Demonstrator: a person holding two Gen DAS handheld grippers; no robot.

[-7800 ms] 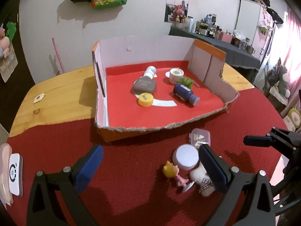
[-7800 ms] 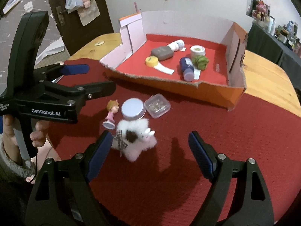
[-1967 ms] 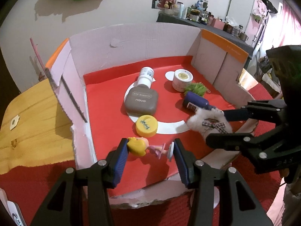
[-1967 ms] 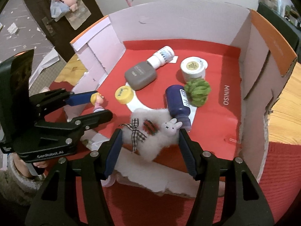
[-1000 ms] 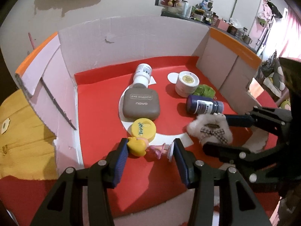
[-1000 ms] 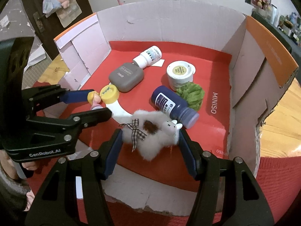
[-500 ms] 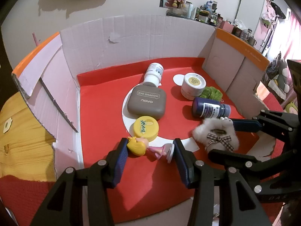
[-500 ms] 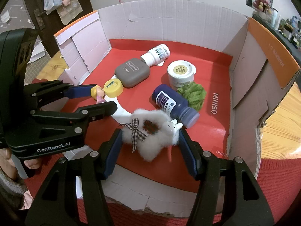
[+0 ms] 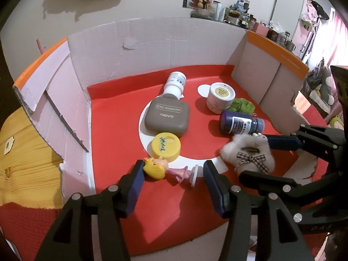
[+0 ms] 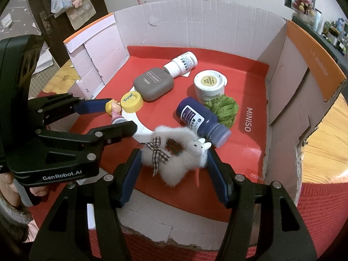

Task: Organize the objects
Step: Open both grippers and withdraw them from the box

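Observation:
A cardboard box (image 9: 152, 43) with a red floor fills both views. A small yellow-haired doll (image 9: 161, 169) lies on its side on the red floor near the front left, between the pads of my left gripper (image 9: 173, 167). Those jaws are opening; a thin gap shows between the doll's round base and the right pad. My right gripper (image 10: 174, 154) is shut on a white plush bunny (image 10: 174, 152) with a checked bow, low over the box's front edge. The right wrist view also shows the left gripper (image 10: 121, 115) around the doll (image 10: 115, 108).
Inside the box lie a grey eye-shadow case (image 9: 167, 117), a yellow lid (image 9: 166, 145), a white bottle (image 9: 175, 84), a white jar (image 9: 220, 94), a dark blue bottle (image 9: 239, 122) and a green fluffy ball (image 9: 243, 106). Box walls (image 10: 195, 21) rise at the back and sides.
My left jaws have spread slightly, and the doll now rests on the box floor. The right gripper still grips the plush bunny; neither hand has shifted.

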